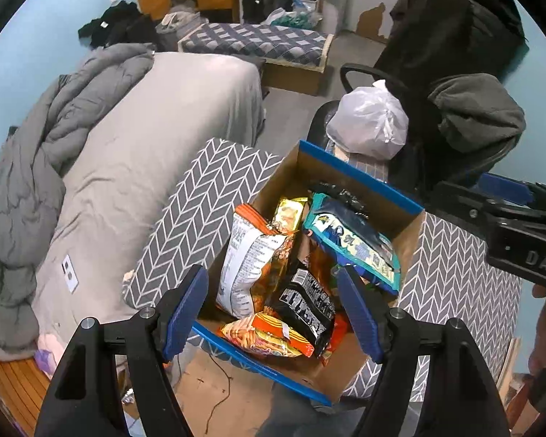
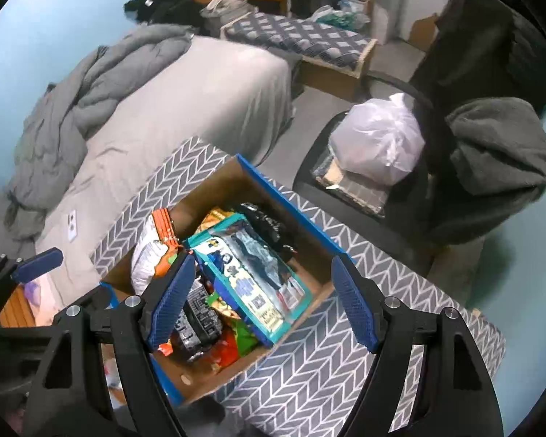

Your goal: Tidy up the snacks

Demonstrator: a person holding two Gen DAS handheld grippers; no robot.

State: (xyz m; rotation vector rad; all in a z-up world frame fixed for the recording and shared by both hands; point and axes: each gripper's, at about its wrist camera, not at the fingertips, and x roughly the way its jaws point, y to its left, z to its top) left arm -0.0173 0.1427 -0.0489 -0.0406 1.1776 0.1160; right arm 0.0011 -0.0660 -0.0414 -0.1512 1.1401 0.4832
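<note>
A cardboard box (image 1: 353, 178) with blue rims sits on a grey chevron-patterned table (image 1: 207, 196). It holds several snack packs: a white and orange bag (image 1: 249, 255), a teal pack (image 1: 356, 244), a black pack (image 1: 307, 298), a gold pack (image 1: 289, 213) and an orange pack (image 1: 269, 335). My left gripper (image 1: 276, 313) is open and empty above the box's near side. My right gripper (image 2: 262, 302) is open and empty above the teal pack (image 2: 251, 276) in the box (image 2: 291, 196). The right gripper also shows at the right edge of the left wrist view (image 1: 509, 225).
A bed with a grey duvet (image 1: 102, 138) stands left of the table. A black office chair (image 1: 455, 83) behind the table carries a white plastic bag (image 1: 371, 120) and a grey garment (image 1: 480, 113). A small patterned mattress (image 1: 254, 42) lies further back.
</note>
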